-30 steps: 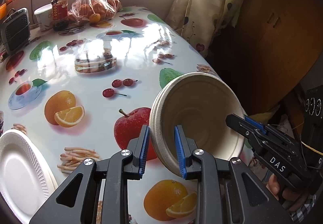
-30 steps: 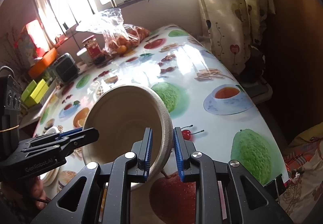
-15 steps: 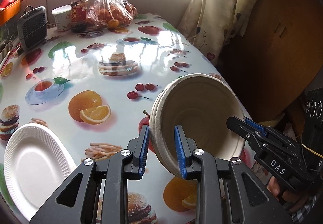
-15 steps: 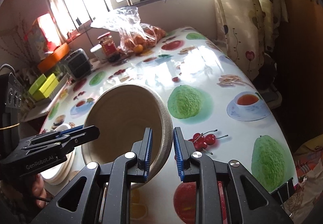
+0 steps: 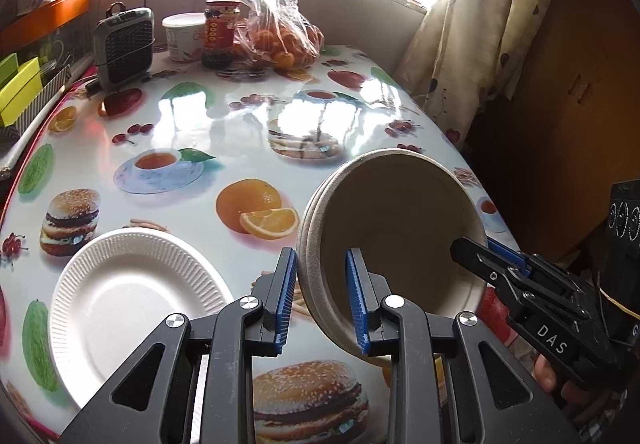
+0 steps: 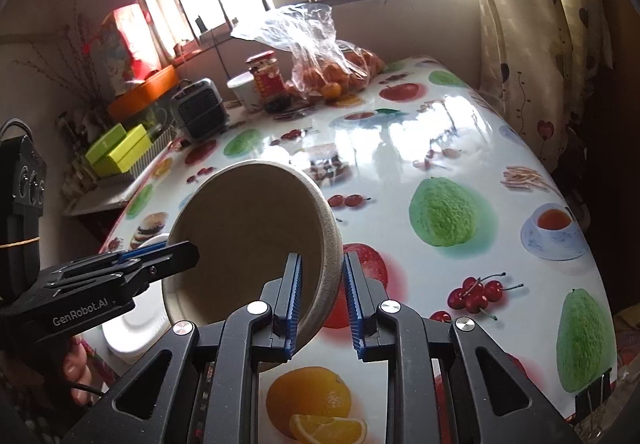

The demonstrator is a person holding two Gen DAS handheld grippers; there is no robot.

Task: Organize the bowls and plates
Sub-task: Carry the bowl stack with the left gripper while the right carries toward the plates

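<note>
I hold the beige bowl [image 5: 392, 228] off the worktop [image 5: 224, 124] between my two claws, tipped on its side so its hollow faces me. My left claw [image 5: 322, 296] is clamped on the bowl's rim, one blue pad inside the wall and one outside. The rim there looks layered, as if more than one bowl were nested, though I cannot tell for sure. My right claw [image 6: 320, 300] is clamped on the opposite rim of the same bowl [image 6: 248, 228], again with one pad inside and one outside.

Taking the bowl as my landmark: the white fluted plate [image 5: 132, 300] lies flat on the worktop to its left in the left wrist view, just beside my left claw. Beyond the bowl, at the far end under the window, stand a clear bag of oranges [image 5: 280, 28], a red-lidded jar [image 5: 218, 32], a white tub [image 5: 182, 36] and a small grey heater [image 5: 124, 44]. A patterned curtain [image 5: 472, 24] hangs to the bowl's right.
</note>
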